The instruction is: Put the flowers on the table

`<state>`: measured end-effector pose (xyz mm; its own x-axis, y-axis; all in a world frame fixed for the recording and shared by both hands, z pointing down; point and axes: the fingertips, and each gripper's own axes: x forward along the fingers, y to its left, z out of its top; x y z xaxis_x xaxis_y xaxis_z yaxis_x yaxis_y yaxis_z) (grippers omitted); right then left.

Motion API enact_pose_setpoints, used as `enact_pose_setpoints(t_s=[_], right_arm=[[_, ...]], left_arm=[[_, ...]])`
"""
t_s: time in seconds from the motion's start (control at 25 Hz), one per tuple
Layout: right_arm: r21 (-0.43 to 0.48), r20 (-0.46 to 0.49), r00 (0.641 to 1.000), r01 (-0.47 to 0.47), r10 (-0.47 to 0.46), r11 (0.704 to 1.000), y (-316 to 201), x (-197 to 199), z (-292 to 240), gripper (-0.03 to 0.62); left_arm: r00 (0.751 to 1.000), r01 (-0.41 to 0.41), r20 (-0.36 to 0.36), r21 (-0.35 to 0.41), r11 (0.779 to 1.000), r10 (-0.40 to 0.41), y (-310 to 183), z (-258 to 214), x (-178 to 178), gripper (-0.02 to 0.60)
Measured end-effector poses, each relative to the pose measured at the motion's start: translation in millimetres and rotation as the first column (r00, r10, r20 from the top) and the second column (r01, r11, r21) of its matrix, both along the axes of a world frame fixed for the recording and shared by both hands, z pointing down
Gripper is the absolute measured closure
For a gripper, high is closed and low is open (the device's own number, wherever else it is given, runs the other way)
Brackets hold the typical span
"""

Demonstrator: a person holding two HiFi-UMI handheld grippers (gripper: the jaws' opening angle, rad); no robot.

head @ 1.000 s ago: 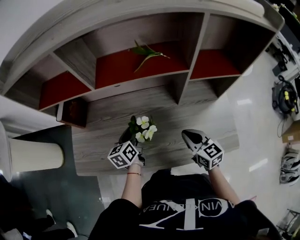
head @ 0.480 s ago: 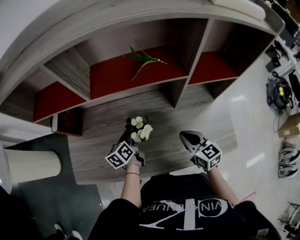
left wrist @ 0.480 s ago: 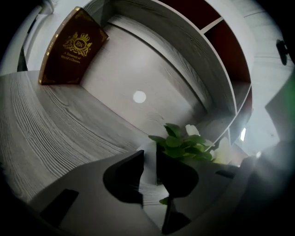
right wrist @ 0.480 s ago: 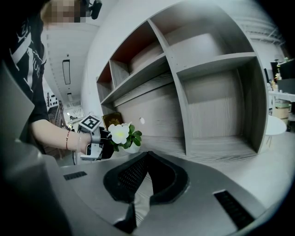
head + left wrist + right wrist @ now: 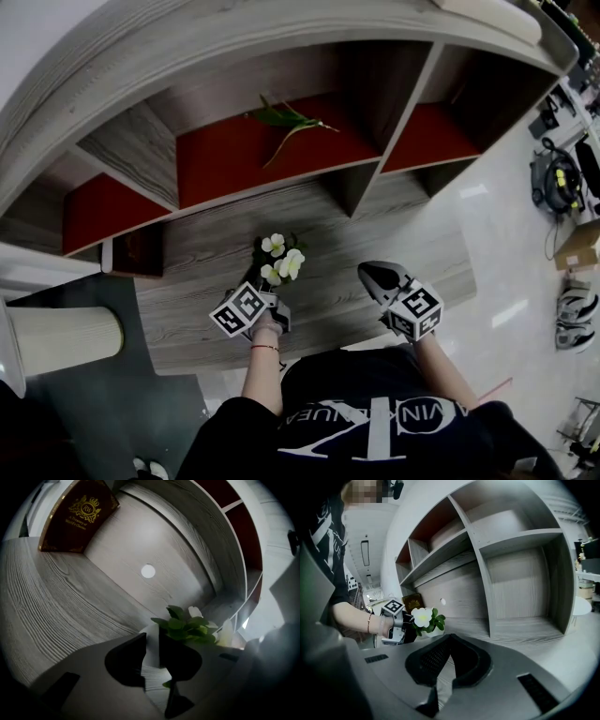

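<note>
A small white pot (image 5: 149, 631) of white flowers (image 5: 281, 258) with green leaves is at the front middle of the grey wood table (image 5: 202, 281). My left gripper (image 5: 266, 292) is shut on the pot, whose white wall fills the gap between the dark jaws (image 5: 152, 641). I cannot tell whether the pot rests on the table. In the right gripper view the flowers (image 5: 424, 617) show beside the left gripper's marker cube (image 5: 393, 607). My right gripper (image 5: 373, 274) hovers to the right over the table, shut and empty (image 5: 450, 638).
A grey shelf unit with red-backed compartments (image 5: 281, 150) rises behind the table; a loose green sprig (image 5: 286, 120) lies in its middle compartment. A dark book with gold print (image 5: 77, 517) leans at the table's left end. A cream cylinder (image 5: 61, 336) stands on the floor at left.
The head view has swung slightly. Both grippers and the flowers keep about the same places over the table.
</note>
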<state>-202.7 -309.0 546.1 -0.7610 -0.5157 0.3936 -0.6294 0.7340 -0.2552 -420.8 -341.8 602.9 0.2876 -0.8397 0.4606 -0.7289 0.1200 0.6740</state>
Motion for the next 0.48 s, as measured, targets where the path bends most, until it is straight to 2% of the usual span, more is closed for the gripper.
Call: enact_pose_setpoints(t_s=[0.48], right_arm=[[-0.011,-0.006,1.0,0.014,-0.014,1.0,-2.8,-10.1,2.7,0.583]], left_arm=[[1.0,-0.008,-0.013,0.002,1.0,0.008,-3.3,0.9,-4.9,0.485]])
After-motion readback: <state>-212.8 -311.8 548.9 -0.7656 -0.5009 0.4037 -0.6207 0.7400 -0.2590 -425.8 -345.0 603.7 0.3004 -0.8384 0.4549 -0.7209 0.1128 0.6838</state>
